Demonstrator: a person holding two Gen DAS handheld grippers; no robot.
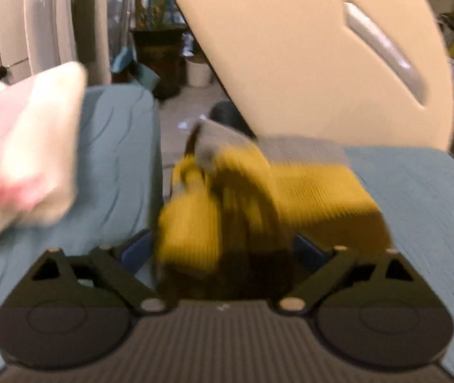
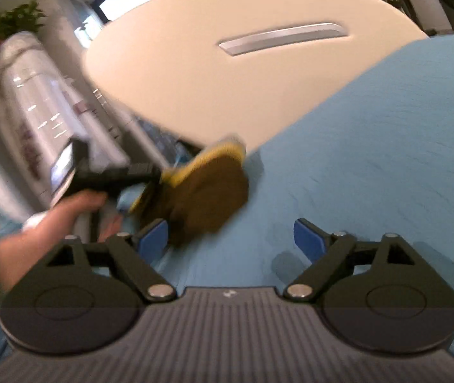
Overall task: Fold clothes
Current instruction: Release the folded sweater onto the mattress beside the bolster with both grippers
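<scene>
The yellow knitted garment (image 1: 258, 198) lies bunched on the blue cloth (image 1: 418, 198) that covers the work surface, with a grey band along its far edge; motion blur hides its folds. In the left wrist view it fills the centre, running from 12 o'clock down into the gap between the fingers of the left gripper (image 1: 223, 249). That gripper's jaws are spread wide, one blue pad (image 1: 137, 249) at 9 o'clock of the garment and the other at 3 o'clock; the cloth sits between them, and neither pad visibly presses on it.

In the right wrist view the same garment (image 2: 207, 191) sits at 11 o'clock of the right gripper (image 2: 231, 237), just beyond its left blue pad (image 2: 153, 236). This gripper's jaws are also spread, with only blue cloth (image 2: 370, 159) between them. At 9 o'clock a hand (image 2: 76, 204) grips the black handle of the other tool.

At 9 o'clock in the left wrist view a white and pink folded cloth (image 1: 25, 159) rests on the blue cover. Beyond the garment, at 12 to 1 o'clock, stands a beige rounded panel (image 1: 290, 48) with a silver slot handle (image 1: 383, 51).
</scene>
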